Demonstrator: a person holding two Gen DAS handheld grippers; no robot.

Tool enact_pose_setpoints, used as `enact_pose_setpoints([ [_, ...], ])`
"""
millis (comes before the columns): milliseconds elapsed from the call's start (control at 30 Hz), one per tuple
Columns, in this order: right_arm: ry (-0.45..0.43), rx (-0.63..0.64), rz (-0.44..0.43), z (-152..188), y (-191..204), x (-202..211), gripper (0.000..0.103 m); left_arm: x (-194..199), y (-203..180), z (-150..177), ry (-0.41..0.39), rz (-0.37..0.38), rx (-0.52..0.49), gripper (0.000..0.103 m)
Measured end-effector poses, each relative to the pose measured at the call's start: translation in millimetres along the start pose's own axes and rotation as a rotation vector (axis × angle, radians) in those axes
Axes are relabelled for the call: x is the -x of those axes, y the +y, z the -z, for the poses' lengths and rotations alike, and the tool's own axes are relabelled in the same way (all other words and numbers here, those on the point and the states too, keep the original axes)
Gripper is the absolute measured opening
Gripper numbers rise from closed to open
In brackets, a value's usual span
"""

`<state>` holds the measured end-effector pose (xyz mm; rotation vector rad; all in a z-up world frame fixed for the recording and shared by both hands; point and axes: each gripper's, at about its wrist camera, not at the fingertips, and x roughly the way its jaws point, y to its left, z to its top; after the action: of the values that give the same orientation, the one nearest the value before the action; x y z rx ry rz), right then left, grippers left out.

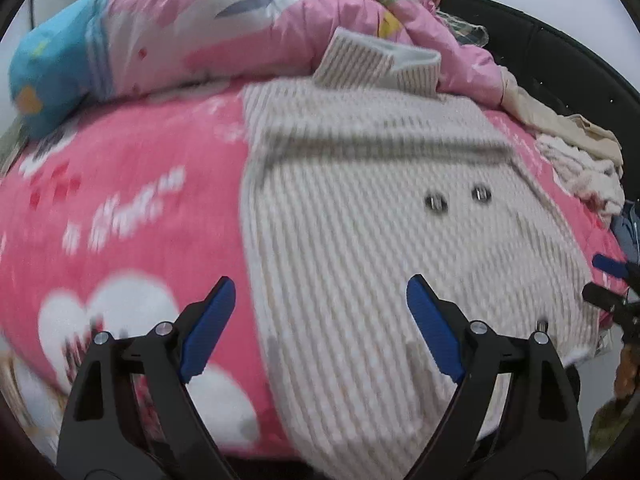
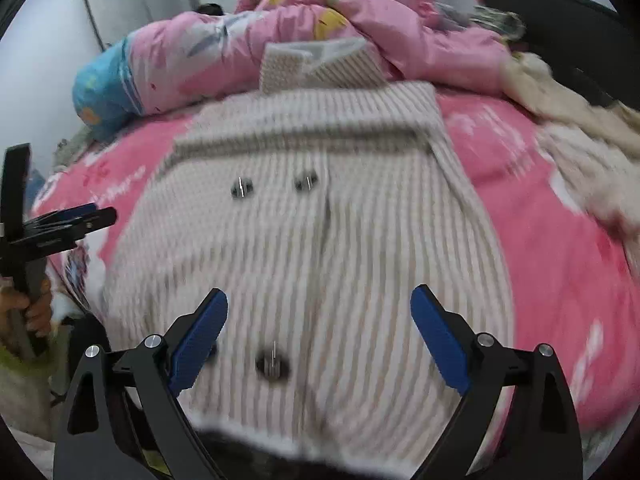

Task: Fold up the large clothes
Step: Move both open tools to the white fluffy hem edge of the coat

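The striped cardigan [image 1: 360,208] lies flat on the pink blanket [image 1: 120,200] on the bed, and both the left gripper [image 1: 320,332] and the right gripper [image 2: 320,340] hang over its near end with jaws wide apart and nothing in them. To fold it well, each one should pinch a near corner and lift both sides together. There is open room in the middle, but the puffy quilt [image 1: 180,28] touches the collar, and loose clothes [image 1: 580,168] sit near the right edge.
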<state>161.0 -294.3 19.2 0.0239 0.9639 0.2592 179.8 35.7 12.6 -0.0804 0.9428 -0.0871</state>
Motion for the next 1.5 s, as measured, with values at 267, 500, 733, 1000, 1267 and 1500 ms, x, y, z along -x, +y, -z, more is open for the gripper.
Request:
enact_pose_setpoints([
  [267,0.029,-0.108,0.075,36,-6,-2,0.090,7,-13,69,0.032,0.002,0.017,0.084],
  [500,0.070,-0.122,0.133,44,-8,-48,0.094,20,-8,97,-0.010,-0.034,0.004,0.084],
  [733,0.065,-0.134,0.147,42,-4,-49,0.098,21,4,111,-0.013,-0.068,0.017,0.084],
  [1000,0.007,-0.143,0.119,37,10,-30,0.098,31,16,122,-0.046,-0.041,0.063,0.084],
  [1267,0.058,-0.095,0.164,42,17,-49,0.098,44,22,143,-0.102,0.002,0.050,0.084],
  [1500,0.030,-0.143,0.090,48,3,-34,0.098,59,31,165,-0.134,0.125,0.043,0.084],
])
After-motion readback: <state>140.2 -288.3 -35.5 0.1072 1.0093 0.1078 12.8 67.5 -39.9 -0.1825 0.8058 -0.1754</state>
